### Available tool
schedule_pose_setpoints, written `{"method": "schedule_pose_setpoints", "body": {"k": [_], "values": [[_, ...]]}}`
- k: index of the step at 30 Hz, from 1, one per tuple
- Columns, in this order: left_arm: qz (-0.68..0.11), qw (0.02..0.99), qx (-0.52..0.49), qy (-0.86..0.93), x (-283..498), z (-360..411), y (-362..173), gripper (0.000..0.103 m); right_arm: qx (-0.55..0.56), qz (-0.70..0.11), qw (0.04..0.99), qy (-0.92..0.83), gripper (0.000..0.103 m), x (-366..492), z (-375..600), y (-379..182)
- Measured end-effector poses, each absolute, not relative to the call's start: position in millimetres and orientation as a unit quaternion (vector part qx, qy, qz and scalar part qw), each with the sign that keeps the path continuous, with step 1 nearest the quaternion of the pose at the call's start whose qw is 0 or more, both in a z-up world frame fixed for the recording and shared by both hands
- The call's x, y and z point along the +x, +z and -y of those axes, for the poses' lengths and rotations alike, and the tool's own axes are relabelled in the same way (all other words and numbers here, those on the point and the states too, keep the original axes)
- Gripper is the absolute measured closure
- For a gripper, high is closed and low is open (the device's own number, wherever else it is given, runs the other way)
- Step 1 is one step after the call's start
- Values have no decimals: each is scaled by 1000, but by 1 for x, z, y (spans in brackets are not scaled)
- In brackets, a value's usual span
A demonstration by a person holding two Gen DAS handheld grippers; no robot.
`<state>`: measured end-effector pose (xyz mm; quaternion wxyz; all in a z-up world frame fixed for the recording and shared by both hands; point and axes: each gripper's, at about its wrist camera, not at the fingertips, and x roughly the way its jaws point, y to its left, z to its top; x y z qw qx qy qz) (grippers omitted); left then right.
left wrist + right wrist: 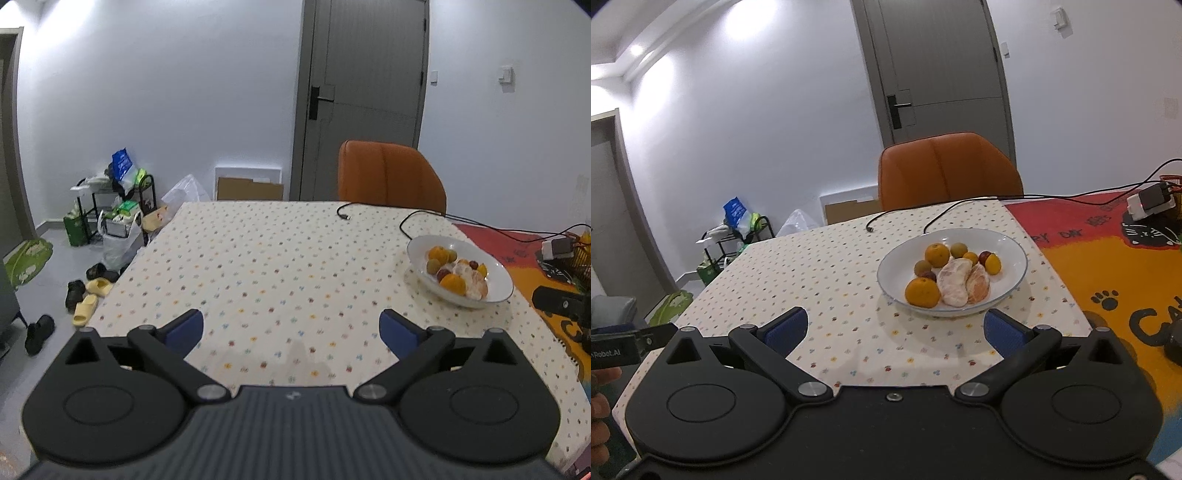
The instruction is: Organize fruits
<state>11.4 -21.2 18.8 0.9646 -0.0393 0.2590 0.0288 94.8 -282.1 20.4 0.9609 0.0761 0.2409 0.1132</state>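
We are viewing a tabletop [827, 280] on which every fruit in sight is already lying inside the white bowl [1012, 254]. The bowl is holding whole oranges [922, 292], two peeled citrus pieces [955, 282], and several small round green and dark red fruits. No loose fruit is showing on the dotted cloth in either view, so we are judging the gathering step as done or nearly done. Whether further sorting is intended, we cannot tell.

We are holding the right hand-held gripper [894, 330] just short of the bowl's near rim. Its jaws are standing wide apart, and its blue pads [786, 330] are gripping nothing and touching nothing.

We are holding the left hand-held gripper [291, 329] over the bare cloth, with the bowl [496, 275] well apart to its right. Its jaws are also standing wide, and they are empty.

A black cable [897, 216] is trailing across the tabletop behind the bowl.
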Motion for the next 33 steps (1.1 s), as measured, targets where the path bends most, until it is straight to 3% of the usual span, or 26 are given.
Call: {"method": "schedule_pose_setpoints", "body": {"k": [33], "values": [[-287, 956, -32, 52, 5, 9, 2, 2, 55, -265, 952, 140, 0, 94, 258, 8]]}}
